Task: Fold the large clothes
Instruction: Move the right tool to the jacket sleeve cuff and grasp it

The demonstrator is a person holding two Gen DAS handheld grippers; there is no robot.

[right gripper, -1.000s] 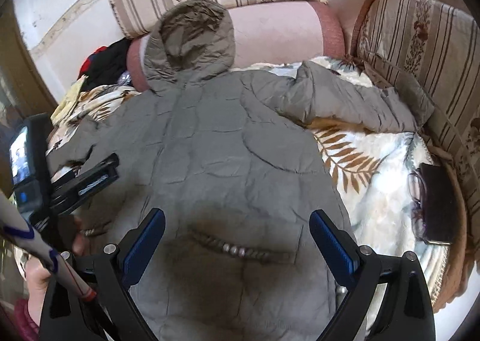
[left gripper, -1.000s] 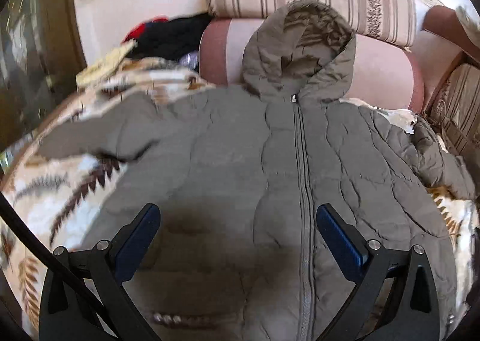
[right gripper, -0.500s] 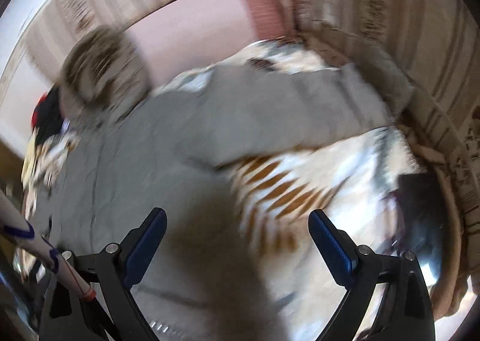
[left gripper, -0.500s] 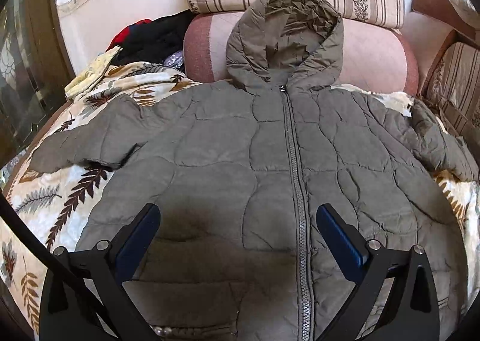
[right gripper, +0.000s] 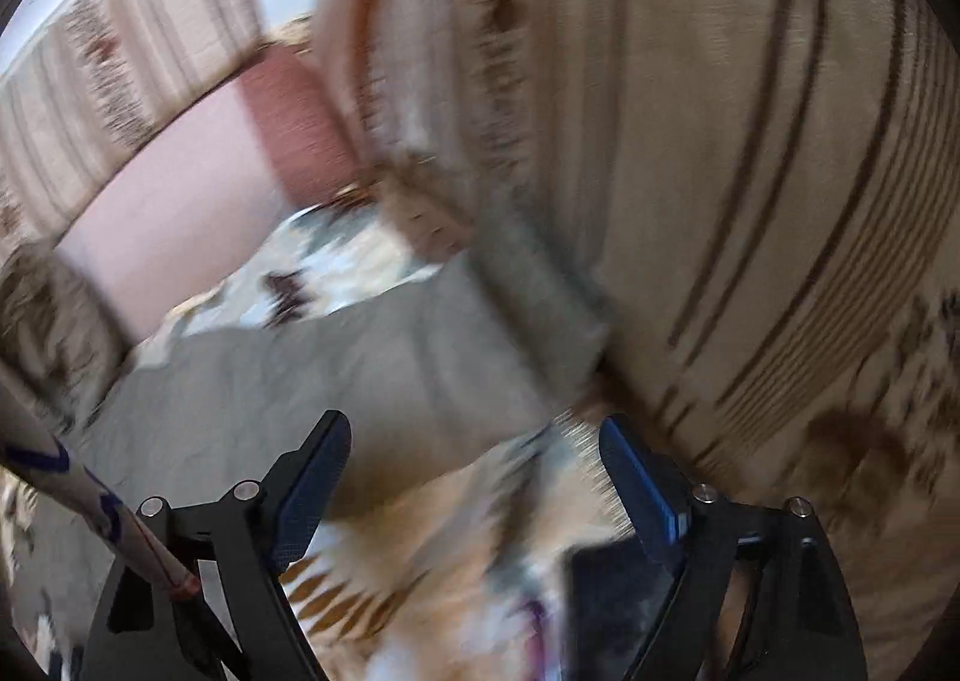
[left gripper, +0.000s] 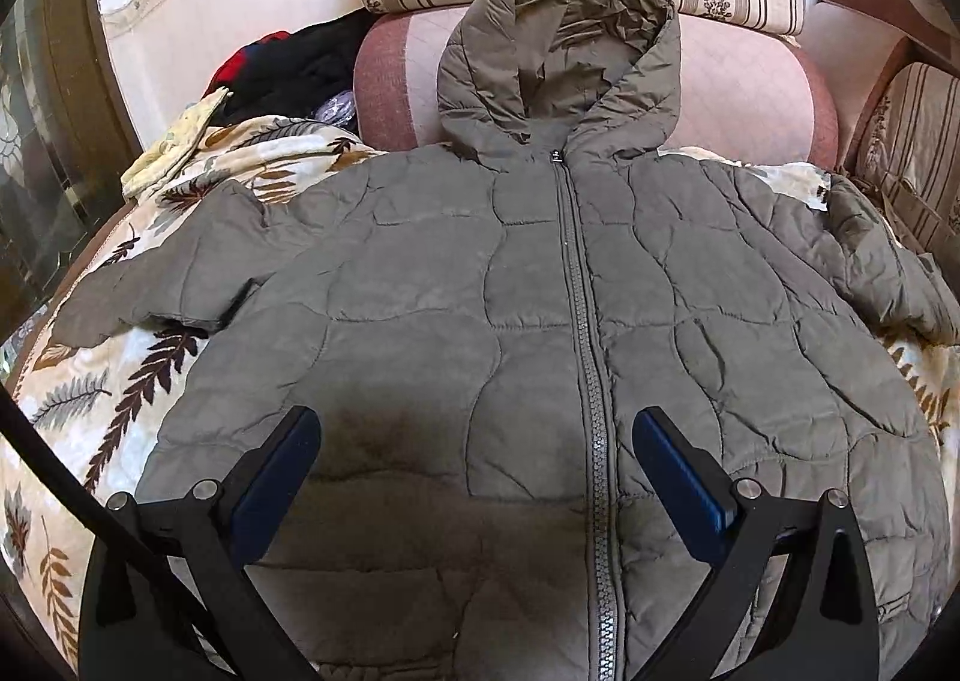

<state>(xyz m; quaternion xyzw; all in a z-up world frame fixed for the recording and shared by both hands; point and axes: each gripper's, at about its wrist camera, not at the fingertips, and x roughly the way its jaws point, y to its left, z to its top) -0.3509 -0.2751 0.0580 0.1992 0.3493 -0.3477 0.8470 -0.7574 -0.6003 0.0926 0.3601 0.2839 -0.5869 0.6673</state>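
Swinging off the olive quilted hooded jacket (left gripper: 480, 321), the right gripper (right gripper: 474, 477) now faces its far sleeve (right gripper: 372, 357), jaws closing on nothing.
Jacket lies flat on the leaf-print blanket (left gripper: 90, 381); left gripper (left gripper: 477, 477) released above its hem; next, pinch that sleeve's cuff.

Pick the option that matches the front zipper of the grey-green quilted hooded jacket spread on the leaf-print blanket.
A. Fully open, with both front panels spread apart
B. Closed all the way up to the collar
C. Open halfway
B: in the left wrist view the grey-green quilted hooded jacket has its zipper running closed, with the pull at the collar under the hood.
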